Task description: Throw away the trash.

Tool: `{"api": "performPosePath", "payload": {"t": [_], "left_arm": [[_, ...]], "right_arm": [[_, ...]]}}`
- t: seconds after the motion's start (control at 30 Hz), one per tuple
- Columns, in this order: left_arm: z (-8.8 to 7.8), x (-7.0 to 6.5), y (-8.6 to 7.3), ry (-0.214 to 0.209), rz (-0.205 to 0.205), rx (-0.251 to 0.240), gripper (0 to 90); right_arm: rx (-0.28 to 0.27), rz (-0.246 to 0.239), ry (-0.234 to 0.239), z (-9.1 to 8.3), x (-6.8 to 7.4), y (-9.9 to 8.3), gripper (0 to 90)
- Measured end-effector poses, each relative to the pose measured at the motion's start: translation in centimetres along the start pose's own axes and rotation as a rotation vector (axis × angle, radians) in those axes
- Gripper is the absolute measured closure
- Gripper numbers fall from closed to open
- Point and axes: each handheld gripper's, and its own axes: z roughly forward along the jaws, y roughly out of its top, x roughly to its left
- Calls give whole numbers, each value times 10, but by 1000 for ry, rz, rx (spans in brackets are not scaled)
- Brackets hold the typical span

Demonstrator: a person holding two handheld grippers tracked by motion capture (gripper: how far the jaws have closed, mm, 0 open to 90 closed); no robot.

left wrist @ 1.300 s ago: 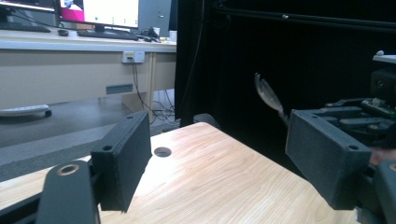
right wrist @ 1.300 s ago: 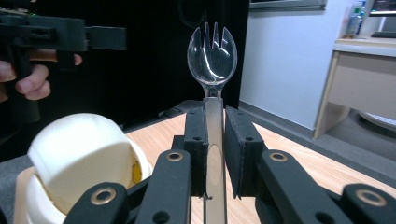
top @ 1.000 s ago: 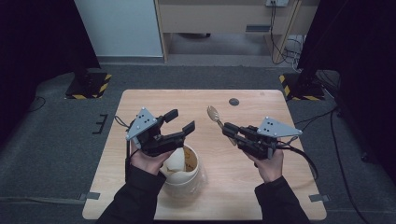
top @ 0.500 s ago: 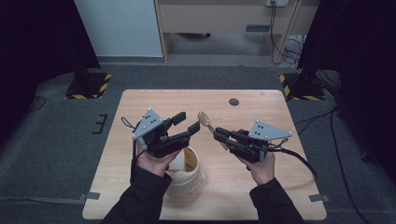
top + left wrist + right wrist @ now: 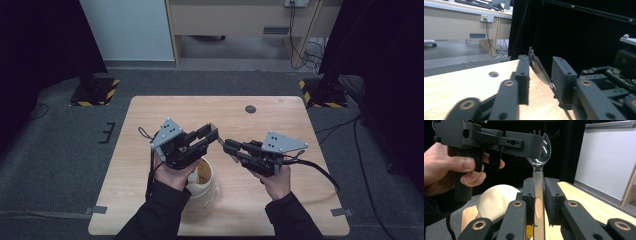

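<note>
**Clear plastic spork passes between two grippers above the table**

The wooden table [image 5: 150,200] carries a cream paper cup [image 5: 202,180] near its front edge, partly under the person's left hand [image 5: 172,172]. Above the cup, the two hand-held grippers meet tip to tip.

The right gripper [image 5: 539,182] is clenched on the handle of a clear plastic spork [image 5: 541,147], which stands upright in the right gripper view with its tined bowl uppermost. The left gripper [image 5: 540,72] reaches in from the opposite side; its jaws have just been closing, with the spork's bowl [image 5: 539,68] between them. One pad lies against the bowl; whether the other touches it I cannot tell. The spork hangs in the air, well above the tabletop, just beyond the cup.
</note>
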Motion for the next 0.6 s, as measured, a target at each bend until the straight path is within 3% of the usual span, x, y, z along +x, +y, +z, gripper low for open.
{"api": "performPosePath", "payload": {"t": [0.03, 0.07, 0.1, 0.2, 0.33, 0.37, 0.5, 0.6], "left_arm": [[0, 1, 0, -10, -37, -1, 738], [0, 1, 1, -16, -47, -2, 816], [0, 1, 1, -16, -47, -2, 825], [0, 2, 1, -21, -55, -10, 847], [-3, 2, 1, -10, -23, -11, 849], [-4, 2, 2, -9, -14, -15, 848], [-12, 4, 5, -9, 38, -38, 846], [-18, 7, 7, -4, 73, -40, 846]], "right_arm": [[4, 1, 1, 1, 0, 0, 796], [7, 3, 2, 1, 0, -1, 812], [10, 3, 6, 2, 0, -1, 869], [8, 6, 11, 2, 0, -1, 847], [19, -4, -18, -1, -2, -1, 800], [19, -16, -44, -6, -4, 1, 772], [-1, 16, -96, -18, -14, 0, 724], [2, 30, -191, -41, -29, -13, 652]]}}
